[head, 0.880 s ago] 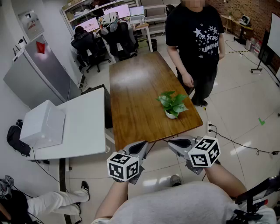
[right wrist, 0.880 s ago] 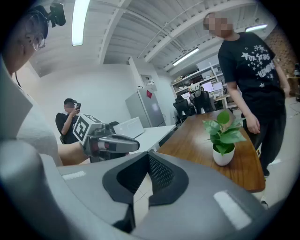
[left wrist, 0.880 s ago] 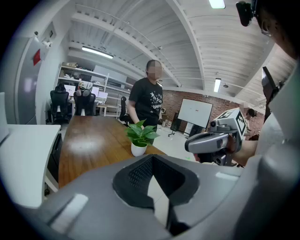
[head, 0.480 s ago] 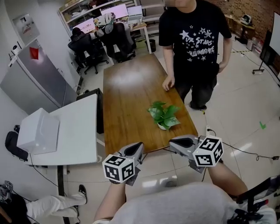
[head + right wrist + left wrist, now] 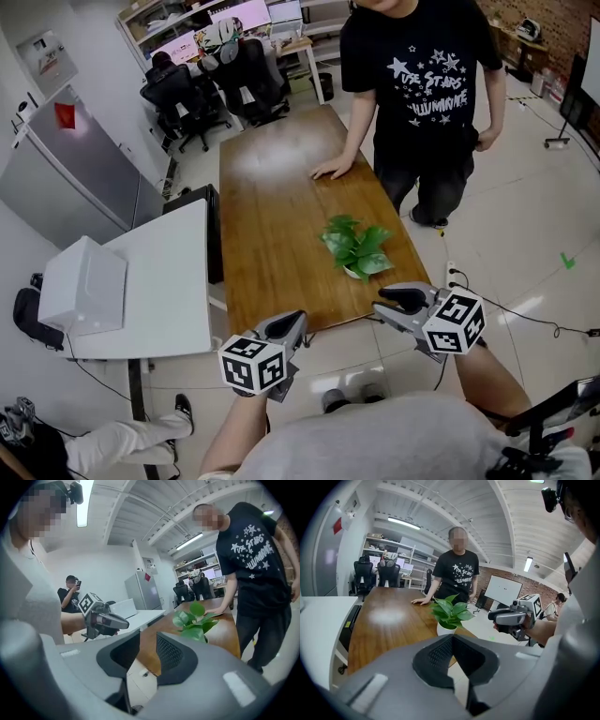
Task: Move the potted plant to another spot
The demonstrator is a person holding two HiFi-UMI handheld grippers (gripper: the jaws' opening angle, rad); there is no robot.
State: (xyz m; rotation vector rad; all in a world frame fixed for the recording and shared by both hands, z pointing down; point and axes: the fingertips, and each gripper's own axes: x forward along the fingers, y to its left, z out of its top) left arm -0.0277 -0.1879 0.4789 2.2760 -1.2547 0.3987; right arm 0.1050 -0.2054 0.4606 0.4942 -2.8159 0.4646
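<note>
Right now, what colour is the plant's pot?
White: the pot shows best in the left gripper view, under the green leaves.

The wooden worktop (image 5: pixel 272 206) is polished, with a pale sheen. The potted plant (image 5: pixel 354 248) has glossy leaves in a smooth white pot. The floor (image 5: pixel 525 234) tiles shine.

Bright, even ceiling-tube light (image 5: pixel 85 503); glare patch on wooden table (image 5: pixel 272 159); fisheye edges warped, dark
</note>
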